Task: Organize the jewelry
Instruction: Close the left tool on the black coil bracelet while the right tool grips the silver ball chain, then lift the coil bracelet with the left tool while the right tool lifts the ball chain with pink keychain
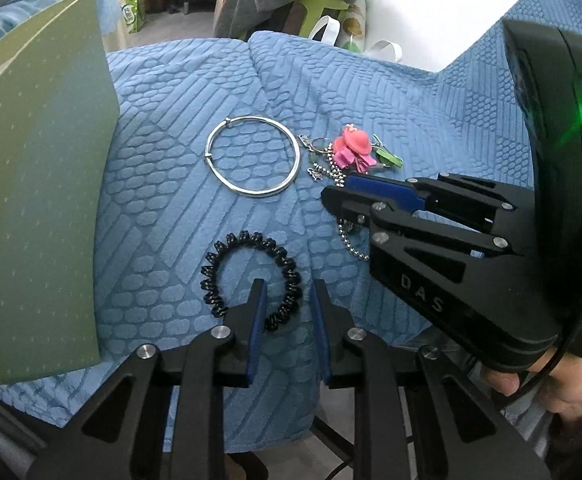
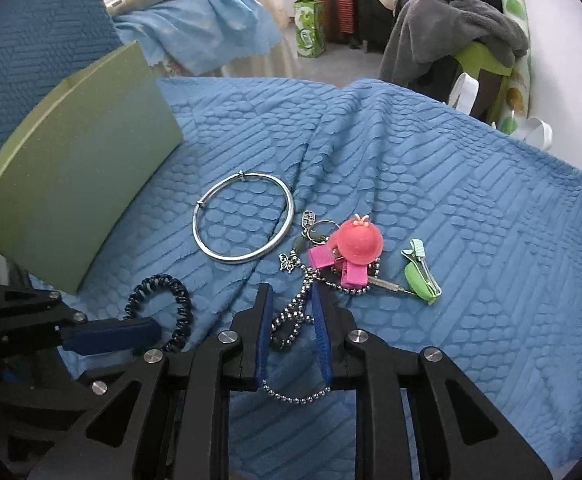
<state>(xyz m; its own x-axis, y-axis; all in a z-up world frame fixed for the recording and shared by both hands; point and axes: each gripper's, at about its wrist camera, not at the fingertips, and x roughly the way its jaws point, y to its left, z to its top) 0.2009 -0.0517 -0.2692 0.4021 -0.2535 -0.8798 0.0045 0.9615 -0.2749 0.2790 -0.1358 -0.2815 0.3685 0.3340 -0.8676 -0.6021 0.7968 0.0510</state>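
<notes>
A black spiral hair tie point(image 1: 211, 276) lies on the blue blanket point(image 1: 171, 220). My left gripper point(image 1: 287, 292) is open and straddles the tie's right side, with a gap left at one pad. A silver bead chain point(image 2: 291, 316) runs from a pink charm point(image 2: 357, 240) and key ring down between the fingers of my right gripper point(image 2: 291, 296). That gripper is shut on the bunched chain, both pads touching beads. A silver bangle point(image 2: 231, 259) lies flat beyond both grippers. A green hair clip point(image 2: 421, 276) rests to the right of the charm.
A green box point(image 2: 79, 184) stands on the blanket at the left, close to the hair tie. The blanket's front edge drops off just below the grippers. A grey towel point(image 2: 451, 20) drapes over a green stool beyond the bed. A hand point(image 1: 563, 384) holds the right gripper.
</notes>
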